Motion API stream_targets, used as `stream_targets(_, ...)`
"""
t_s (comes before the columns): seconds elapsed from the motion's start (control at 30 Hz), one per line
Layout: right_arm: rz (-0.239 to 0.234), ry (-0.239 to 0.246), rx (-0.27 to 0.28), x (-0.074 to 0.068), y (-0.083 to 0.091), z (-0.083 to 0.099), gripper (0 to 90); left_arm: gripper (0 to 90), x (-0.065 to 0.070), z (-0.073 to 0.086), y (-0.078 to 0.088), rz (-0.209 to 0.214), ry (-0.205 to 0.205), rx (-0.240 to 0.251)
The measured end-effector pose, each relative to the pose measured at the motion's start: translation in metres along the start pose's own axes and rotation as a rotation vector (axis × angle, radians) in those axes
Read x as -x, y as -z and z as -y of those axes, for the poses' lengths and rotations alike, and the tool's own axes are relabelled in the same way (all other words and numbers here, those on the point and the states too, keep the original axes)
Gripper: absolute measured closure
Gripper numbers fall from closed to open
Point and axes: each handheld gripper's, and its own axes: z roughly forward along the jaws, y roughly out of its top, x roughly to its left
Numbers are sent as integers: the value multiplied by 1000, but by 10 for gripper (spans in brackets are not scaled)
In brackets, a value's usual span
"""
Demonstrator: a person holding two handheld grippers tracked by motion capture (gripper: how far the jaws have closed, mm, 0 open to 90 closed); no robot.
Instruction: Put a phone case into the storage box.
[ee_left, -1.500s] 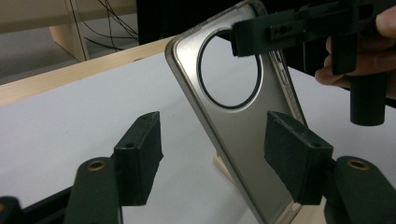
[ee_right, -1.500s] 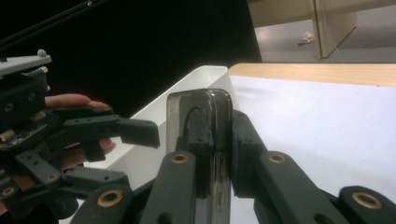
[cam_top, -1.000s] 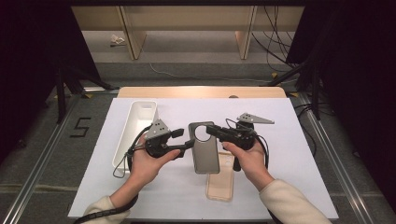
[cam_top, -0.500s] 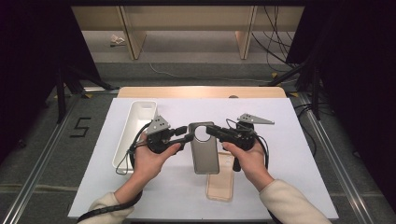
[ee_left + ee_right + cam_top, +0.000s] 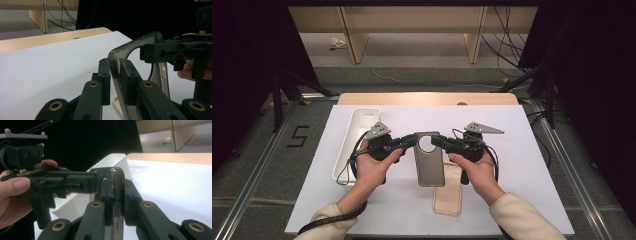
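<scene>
Above the white table, both grippers, left just closing and right, pinch the far corners of a grey, translucent, flexible phone case: light, bendable, best gripped at its rim.

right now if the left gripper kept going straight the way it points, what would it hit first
The left gripper, already shut on the grey phone case, points across at the right gripper gripping the case's other edge; that looks like the first thing in line, though depth is unclear.
</scene>
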Motion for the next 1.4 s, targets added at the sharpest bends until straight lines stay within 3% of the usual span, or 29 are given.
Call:
stream_targets(0.07, -3, 8, -6, -1, -1, 1, 813, 828, 0, -1, 2, -13, 15, 14)
stream_targets(0.17, 0, 29, -19, -4, -4, 2, 811, 846, 3, -2, 4, -44, 4, 20)
stream_targets(0.4, 8, 52, -17, -3, -4, 2, 794, 849, 11, -6, 5, -84, -58, 31)
stream_targets(0.5, 16, 70, -19, -4, -3, 0, 641, 849, 12, -9, 5, -111, -112, 31)
stream_targets(0.7, 87, 149, -13, -9, 3, -4, 299, 849, 5, -14, 7, -137, -127, 41)
stream_targets(0.9, 94, 204, -2, -12, 14, -5, 211, 849, -1, -23, 13, -151, -141, 57)
stream_targets(1.1, 122, 227, -12, -6, 27, 0, 169, 849, -9, -33, 19, -165, -147, 77)
stream_targets(1.4, 168, 221, -23, 4, 42, 6, 169, 848, -19, -46, 27, -183, -154, 104)
